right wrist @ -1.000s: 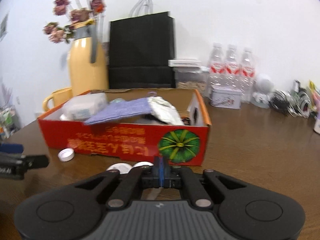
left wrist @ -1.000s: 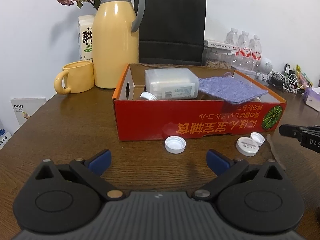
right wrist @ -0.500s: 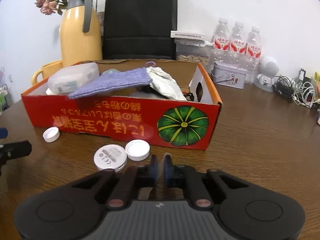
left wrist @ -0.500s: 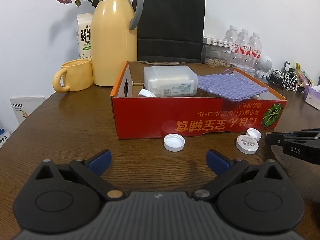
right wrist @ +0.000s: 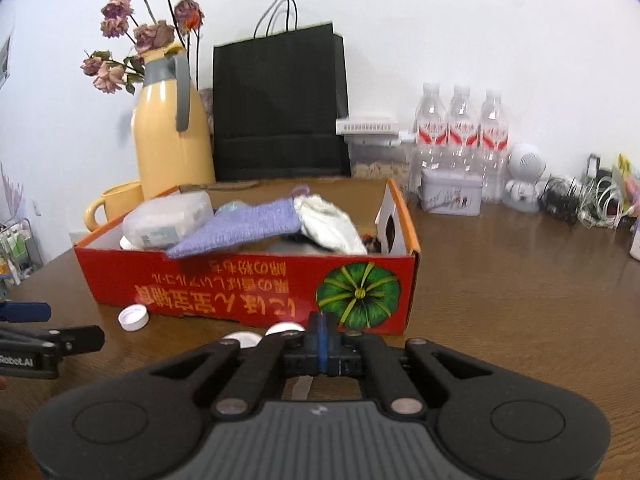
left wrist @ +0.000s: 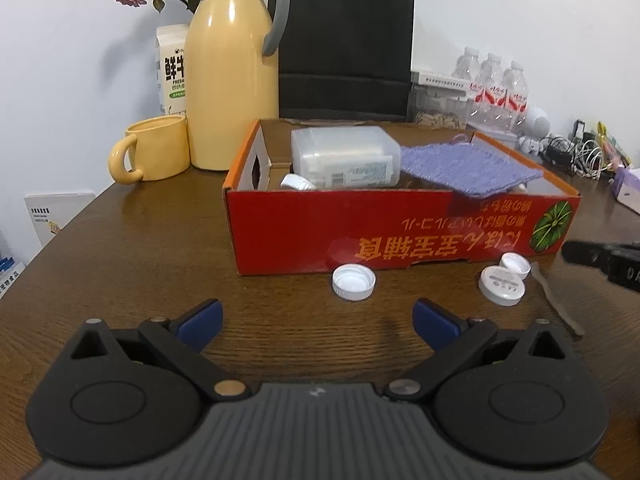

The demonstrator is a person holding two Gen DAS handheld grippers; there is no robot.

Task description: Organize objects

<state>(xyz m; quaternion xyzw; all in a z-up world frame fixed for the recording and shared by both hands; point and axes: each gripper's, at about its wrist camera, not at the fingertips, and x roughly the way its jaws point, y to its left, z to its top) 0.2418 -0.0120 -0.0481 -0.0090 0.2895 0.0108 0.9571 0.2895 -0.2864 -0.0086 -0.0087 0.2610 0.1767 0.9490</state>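
The right gripper (right wrist: 322,344) is hovering all but closed, its jaws having just been opening a crack with nothing between them; the left gripper (left wrist: 318,318) is gaping wide and empty. A white cap (left wrist: 354,282) is lying on the table (left wrist: 160,280) just before the red box (left wrist: 400,232); whichever gripper is taking it should be straddling the rim squarely before closing.

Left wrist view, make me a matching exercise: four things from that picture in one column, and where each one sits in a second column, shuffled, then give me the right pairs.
Things:
1. purple cloth
2. yellow mug
3. black paper bag
4. lone white cap

Places:
A. on the table in front of the red box
B. standing against the wall behind the box
C. draped over the box's front edge
D. left of the yellow thermos jug

Pairs: 1-C, 2-D, 3-B, 4-A
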